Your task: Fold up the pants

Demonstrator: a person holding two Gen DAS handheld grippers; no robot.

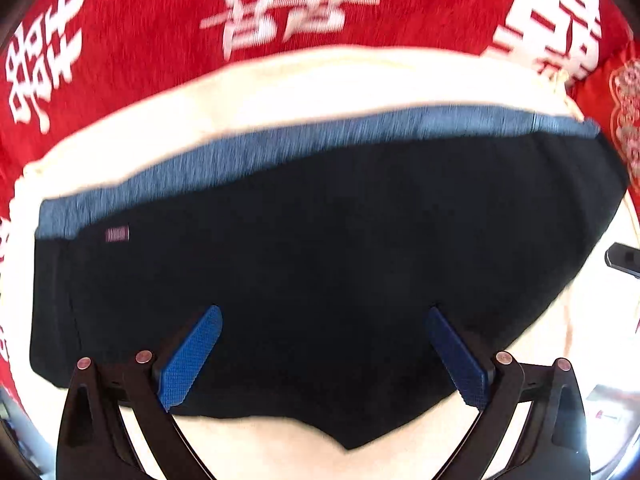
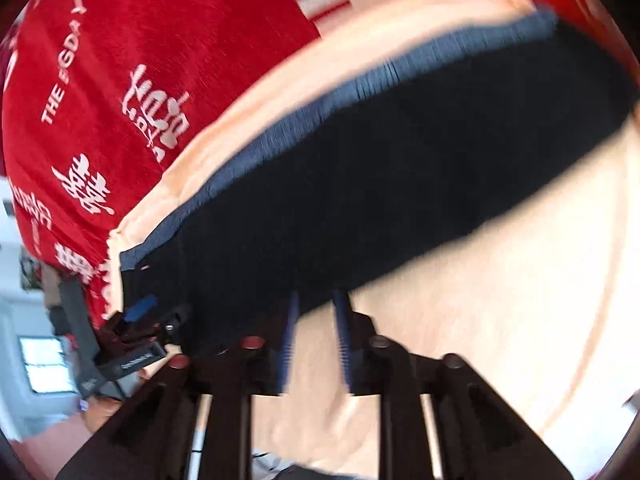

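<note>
Black pants (image 1: 320, 248) with a blue waistband (image 1: 280, 148) lie folded flat on a cream cloth (image 1: 304, 84). In the left wrist view my left gripper (image 1: 324, 309) hovers over the near part of the pants, open wide, with nothing between its blue pads. In the blurred right wrist view the same pants (image 2: 360, 184) run diagonally. My right gripper (image 2: 317, 294) stands at their near edge with a narrow gap between the pads, and only cream cloth and the pants' edge show through it. One blue finger (image 2: 140, 307) of the left gripper appears at the pants' left end.
A red bedspread (image 1: 132, 40) with white characters lies under the cream cloth (image 2: 500, 280) and reaches beyond it. A dark device part (image 1: 624, 258) pokes in at the right edge. Room furniture and a bright window (image 2: 44, 364) show at lower left.
</note>
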